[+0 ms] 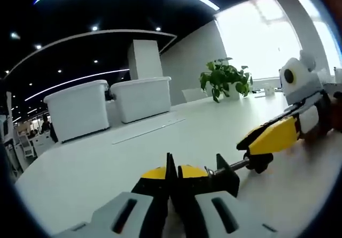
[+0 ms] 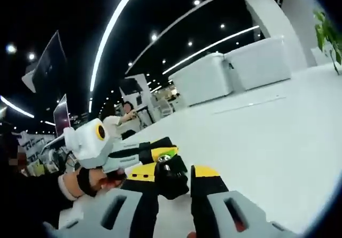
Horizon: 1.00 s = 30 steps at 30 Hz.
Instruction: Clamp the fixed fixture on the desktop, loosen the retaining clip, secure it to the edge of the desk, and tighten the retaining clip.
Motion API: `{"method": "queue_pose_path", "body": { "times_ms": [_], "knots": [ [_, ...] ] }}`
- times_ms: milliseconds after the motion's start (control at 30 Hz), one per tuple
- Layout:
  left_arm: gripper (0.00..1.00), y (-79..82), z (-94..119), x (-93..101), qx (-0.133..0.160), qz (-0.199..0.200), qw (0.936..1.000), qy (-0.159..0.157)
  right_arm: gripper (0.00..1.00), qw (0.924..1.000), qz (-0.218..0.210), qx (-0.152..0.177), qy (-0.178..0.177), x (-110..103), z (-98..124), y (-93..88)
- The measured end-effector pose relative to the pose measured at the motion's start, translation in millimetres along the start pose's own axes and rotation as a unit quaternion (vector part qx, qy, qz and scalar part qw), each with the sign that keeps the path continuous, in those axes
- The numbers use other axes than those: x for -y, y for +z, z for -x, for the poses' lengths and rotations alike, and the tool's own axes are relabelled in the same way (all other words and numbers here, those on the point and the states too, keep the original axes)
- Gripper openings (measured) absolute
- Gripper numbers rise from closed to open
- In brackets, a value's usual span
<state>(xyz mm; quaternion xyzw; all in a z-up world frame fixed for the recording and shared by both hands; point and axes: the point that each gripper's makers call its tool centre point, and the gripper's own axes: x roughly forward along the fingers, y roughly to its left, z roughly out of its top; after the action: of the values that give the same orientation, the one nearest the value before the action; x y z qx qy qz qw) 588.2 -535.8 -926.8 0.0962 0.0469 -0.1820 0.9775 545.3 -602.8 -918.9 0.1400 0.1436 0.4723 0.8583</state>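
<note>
Left gripper [image 1: 172, 187], grey with yellow-tipped black jaws, is clenched on the black metal clamp fixture [image 1: 227, 175] lying on the white desktop [image 1: 107, 163]. Its threaded rod points at the right gripper [image 1: 267, 137], whose jaws sit around the black knob end. In the right gripper view, the right gripper [image 2: 168, 180] has its jaws apart, straddling the black knob [image 2: 170, 175]; contact unclear. Behind: two white plastic bins [image 1: 109, 104], green potted plant [image 1: 224, 77].
</note>
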Motion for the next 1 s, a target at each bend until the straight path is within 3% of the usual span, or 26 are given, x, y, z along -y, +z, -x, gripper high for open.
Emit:
{"method": "queue_pose_path", "body": {
  "times_ms": [300, 433, 567, 700, 767, 867, 1000],
  "knots": [
    [0.06, 0.1, 0, -0.4, 0.000, 0.002, 1.0000, 0.001, 0.18, 1.0000, 0.002, -0.002, -0.003, -2, -1, -0.8],
    [0.06, 0.1, 0, -0.9, 0.000, 0.004, 1.0000, 0.002, 0.18, 0.9958, 0.091, 0.002, -0.010, -8, -1, -0.6],
    [0.06, 0.5, 1, -1.6, 0.001, 0.007, 1.0000, 0.003, 0.18, 0.9895, 0.144, 0.002, -0.016, -11, -2, -0.5],
    [0.06, 0.3, 1, -2.2, 0.001, 0.013, 0.9999, 0.003, 0.18, 0.9613, 0.274, 0.005, -0.024, -18, -3, -0.1],
    [0.06, 0.1, 1, -2.9, 0.001, 0.015, 0.9999, 0.005, 0.18, 0.9376, 0.346, 0.006, -0.032, -23, -4, -1.3],
    [0.06, 0.0, 1, -3.5, 0.001, 0.018, 0.9998, 0.007, 0.18, 0.9164, 0.399, 0.006, -0.037, -25, -5, -3.3],
    [0.05, -0.2, 1, -3.6, 0.000, 0.020, 0.9998, 0.007, 0.18, 0.8640, 0.501, 0.007, -0.046, -29, -5, -5.3]
  ]
}}
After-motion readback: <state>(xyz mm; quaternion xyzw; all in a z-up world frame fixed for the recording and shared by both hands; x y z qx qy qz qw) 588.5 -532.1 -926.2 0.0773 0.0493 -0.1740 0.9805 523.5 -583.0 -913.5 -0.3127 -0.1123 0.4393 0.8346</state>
